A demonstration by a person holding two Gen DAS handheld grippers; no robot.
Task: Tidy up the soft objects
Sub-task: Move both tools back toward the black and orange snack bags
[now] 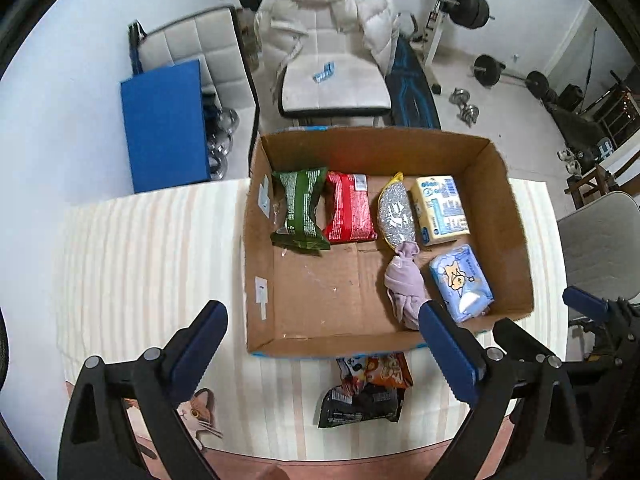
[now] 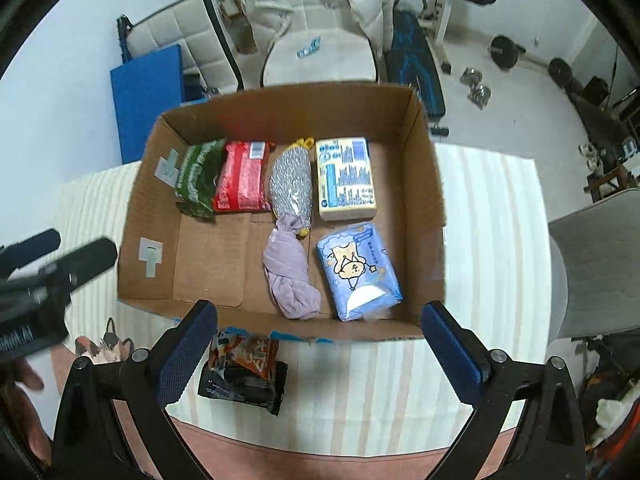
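Cardboard box [image 2: 430, 184] labels unreadable; left hand-held gripper [image 1: 324, 344] and right hand-held gripper [image 2: 320, 340] spread, empty

black-framed left gripper [image 1: 324, 344]; blue finger pads [image 1: 198, 350]; silver screws

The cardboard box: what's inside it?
The cardboard box holds a green packet, red packet, silvery scrubber, yellow pack, lilac cloth bundle and blue tissue pack. Whatever lies beneath them is covered.
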